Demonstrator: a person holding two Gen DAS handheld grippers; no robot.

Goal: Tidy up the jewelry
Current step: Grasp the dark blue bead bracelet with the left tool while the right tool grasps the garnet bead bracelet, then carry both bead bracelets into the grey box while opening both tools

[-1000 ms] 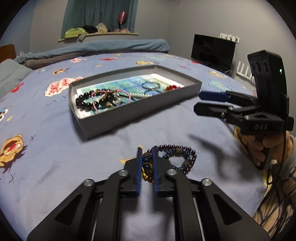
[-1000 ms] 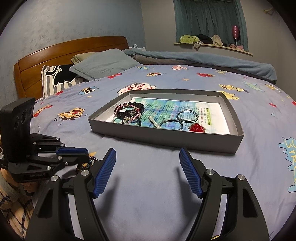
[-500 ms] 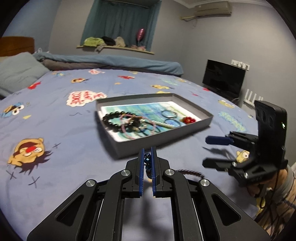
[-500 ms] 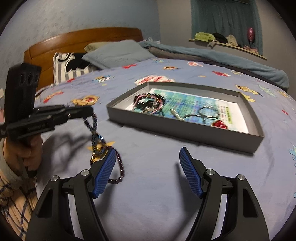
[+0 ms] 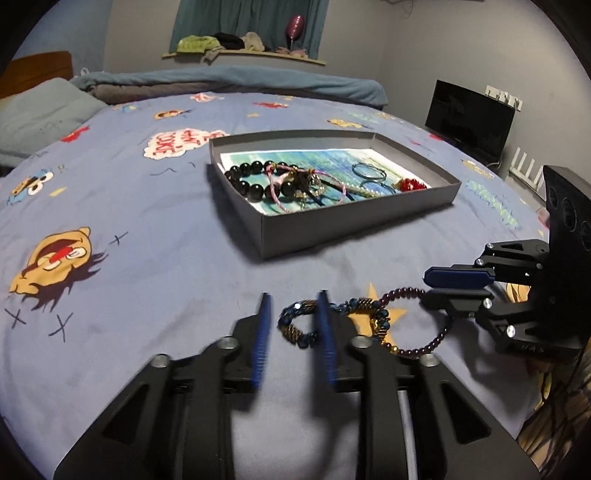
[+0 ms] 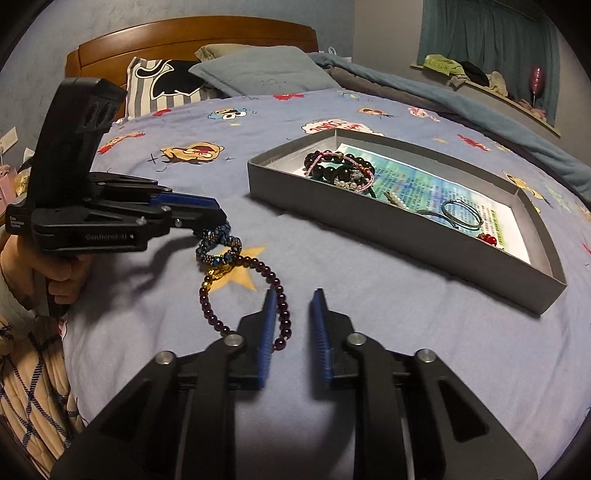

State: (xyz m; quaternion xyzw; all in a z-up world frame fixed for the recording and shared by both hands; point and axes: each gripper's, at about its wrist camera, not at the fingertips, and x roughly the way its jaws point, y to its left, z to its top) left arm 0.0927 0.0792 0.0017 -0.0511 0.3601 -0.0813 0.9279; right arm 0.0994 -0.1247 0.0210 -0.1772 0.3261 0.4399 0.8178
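A blue-and-gold bead bracelet (image 5: 301, 305) (image 6: 218, 236) lies on the bedspread, tangled with a dark purple bead bracelet (image 5: 439, 334) (image 6: 271, 275). My left gripper (image 5: 293, 295) (image 6: 218, 212) is opening; the blue bracelet's loop sits between its jaws and the pads no longer press on it. My right gripper (image 6: 294, 291) (image 5: 426, 284) is closing from the right. A strand of the purple bracelet lies against its left pad, and the other pad stands clear of it. Behind them is the grey tray (image 5: 332, 229) (image 6: 369, 221) with several bracelets, rings and a red piece inside.
Pillows (image 6: 258, 70) and a wooden headboard (image 6: 192, 35) are at the bed's far end, with a rolled blanket (image 5: 221, 79) along the back. A dark screen (image 5: 469, 116) stands by the wall. A hand and checked sleeve (image 6: 33, 350) hold the left gripper.
The left gripper held the blue bracelet lifted half a second ago; its jaws have now parted and both bracelets rest on the bed. The right jaws have narrowed around the purple strand.
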